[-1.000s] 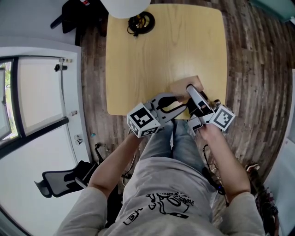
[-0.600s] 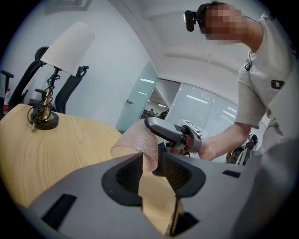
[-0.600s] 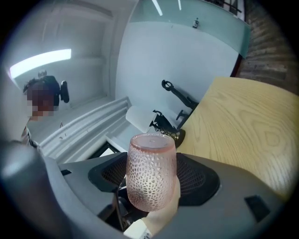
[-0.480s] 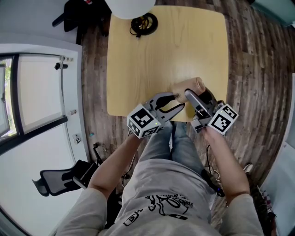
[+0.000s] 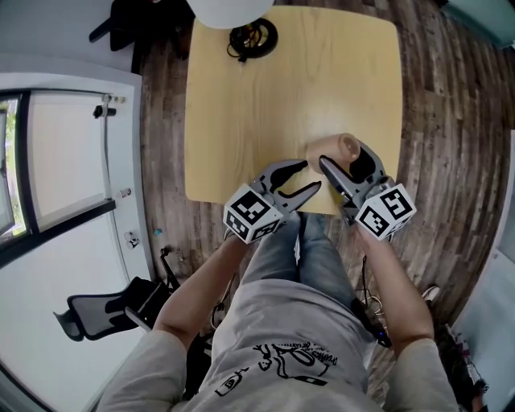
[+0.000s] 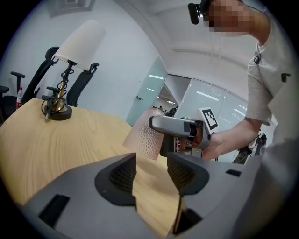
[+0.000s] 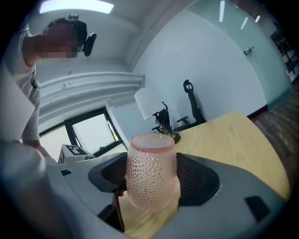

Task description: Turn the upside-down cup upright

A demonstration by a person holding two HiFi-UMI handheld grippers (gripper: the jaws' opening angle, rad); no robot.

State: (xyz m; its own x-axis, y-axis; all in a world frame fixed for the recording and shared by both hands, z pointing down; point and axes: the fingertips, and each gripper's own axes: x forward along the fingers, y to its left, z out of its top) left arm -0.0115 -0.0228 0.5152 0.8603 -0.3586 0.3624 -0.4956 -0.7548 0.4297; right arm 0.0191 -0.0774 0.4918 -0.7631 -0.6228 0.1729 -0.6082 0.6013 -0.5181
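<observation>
The pink dimpled cup (image 5: 331,150) hangs tilted over the near right part of the wooden table (image 5: 265,105). My right gripper (image 5: 342,158) is shut on it, and in the right gripper view the cup (image 7: 152,170) fills the gap with both pads against its sides. My left gripper (image 5: 311,176) sits just left of the cup, apart from it. Its jaws have just been opening and stand open with nothing between them. In the left gripper view the cup (image 6: 145,135) hangs ahead of my left gripper (image 6: 152,173), with a right gripper finger (image 6: 174,125) across it.
A table lamp with a white shade (image 5: 228,8) and a dark base (image 5: 249,36) stands at the table's far edge; the lamp (image 6: 77,44) is far left in the left gripper view. A black office chair (image 5: 105,314) stands on the floor to the left. The person's legs are at the near edge.
The left gripper has let go of the cup, opened and drawn back a little. The right gripper has rolled with the cup, turning it over, and shifted slightly right.
</observation>
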